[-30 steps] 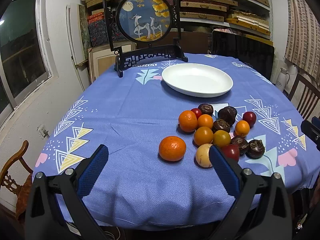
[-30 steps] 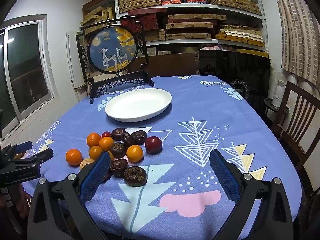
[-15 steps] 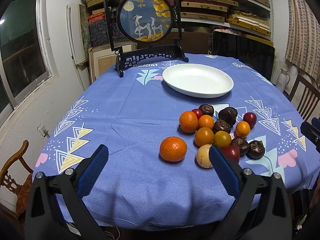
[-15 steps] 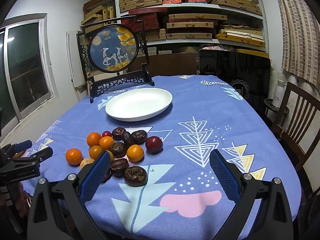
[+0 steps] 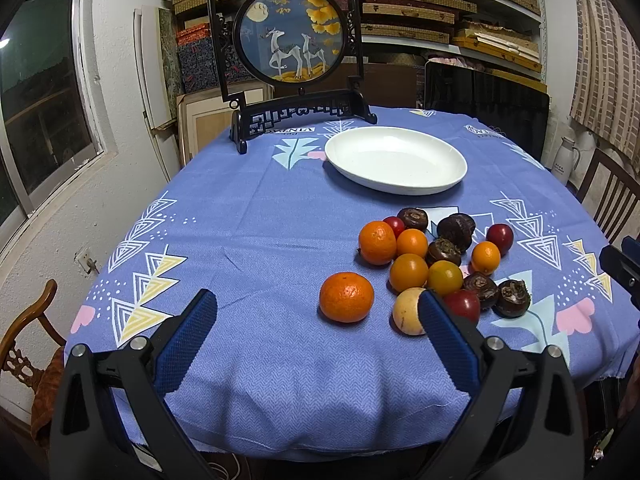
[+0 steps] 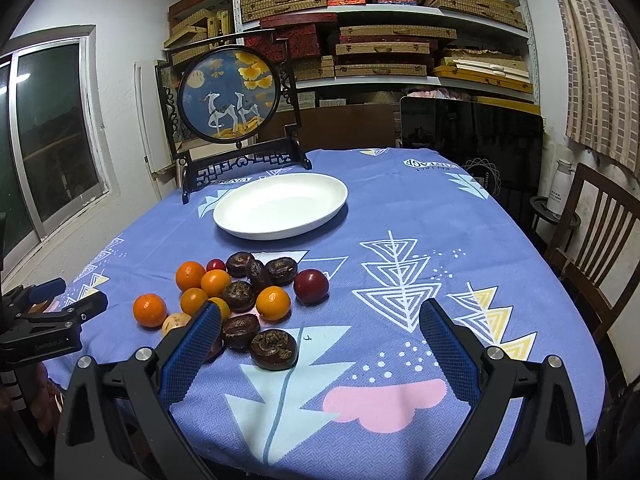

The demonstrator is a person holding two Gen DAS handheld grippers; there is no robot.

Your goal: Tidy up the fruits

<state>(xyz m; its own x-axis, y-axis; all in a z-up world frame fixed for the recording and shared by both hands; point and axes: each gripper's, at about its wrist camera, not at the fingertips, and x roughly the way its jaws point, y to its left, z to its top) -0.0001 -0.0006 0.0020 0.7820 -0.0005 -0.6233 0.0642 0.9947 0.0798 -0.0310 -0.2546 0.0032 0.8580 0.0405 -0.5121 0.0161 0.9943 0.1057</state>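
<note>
- The left gripper (image 5: 316, 312) hangs at the near edge of the table, its blue-padded fingers (image 5: 188, 340) spread wide with nothing between them.
- The right gripper (image 6: 320, 324) is likewise splayed and empty, over the near right part of the blue tablecloth (image 6: 420, 240).
- Just beyond the left gripper sits a lone orange (image 5: 346, 297), slightly apart from the main pile; beside it, to the right, lies a pale yellow round fruit (image 5: 406, 316), partly behind the right finger pad.
- The pile of fruits (image 5: 436, 260) lies right of centre in the left wrist view: several small oranges, dark brown wrinkled fruits and a few red ones, mostly touching one another.
- In the right wrist view the same pile is to the near left, with a dark brown fruit (image 6: 274, 348) nearest and a red fruit (image 6: 311, 286) at its right edge.
- Farther back stands an empty white oval plate (image 6: 280, 204), apart from the pile.
- Behind the plate a round painted screen of two deer (image 5: 288, 40) stands in a black frame at the far edge.
</note>
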